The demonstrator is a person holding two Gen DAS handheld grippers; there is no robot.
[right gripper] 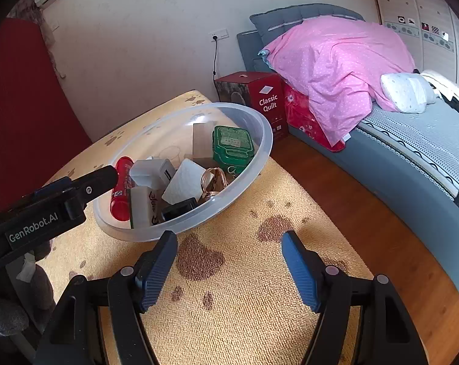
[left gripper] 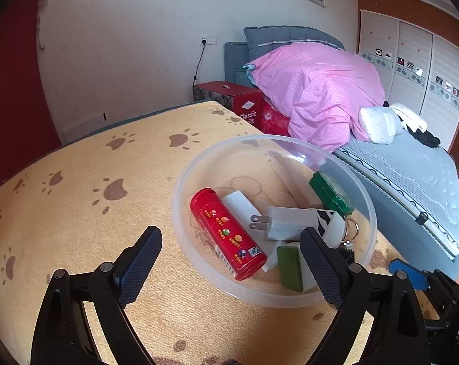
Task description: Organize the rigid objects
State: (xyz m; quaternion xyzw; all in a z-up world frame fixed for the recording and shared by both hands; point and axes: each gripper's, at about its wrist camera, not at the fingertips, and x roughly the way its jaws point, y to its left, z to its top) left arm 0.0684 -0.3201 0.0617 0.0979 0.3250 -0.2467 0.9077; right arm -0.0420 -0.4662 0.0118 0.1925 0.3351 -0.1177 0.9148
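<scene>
A clear plastic bowl (left gripper: 181,200) (right gripper: 266,140) stands on the paw-print mat (left gripper: 77,213). In it lie a red tube (left gripper: 226,234) (right gripper: 123,188), a white plug charger (left gripper: 287,222) (right gripper: 153,172), a green tin (left gripper: 331,193) (right gripper: 232,144), a green-backed tile (left gripper: 290,267) and a key ring (right gripper: 212,179). My left gripper (left gripper: 231,231) hangs open over the bowl's near side, its pads clear of the red tube below. One of its fingers (right gripper: 101,179) reaches to the bowl's left rim. My right gripper (right gripper: 229,235) is open above bare mat, just in front of the bowl, with nothing between its fingers.
A bed with a pink quilt (right gripper: 336,70) and grey mattress (right gripper: 427,152) runs along the right. A red "Classic Quilt" box (right gripper: 266,100) stands behind the bowl. Wooden floor (right gripper: 351,213) lies between the mat's right edge and the bed. A wardrobe (left gripper: 412,70) fills the far right.
</scene>
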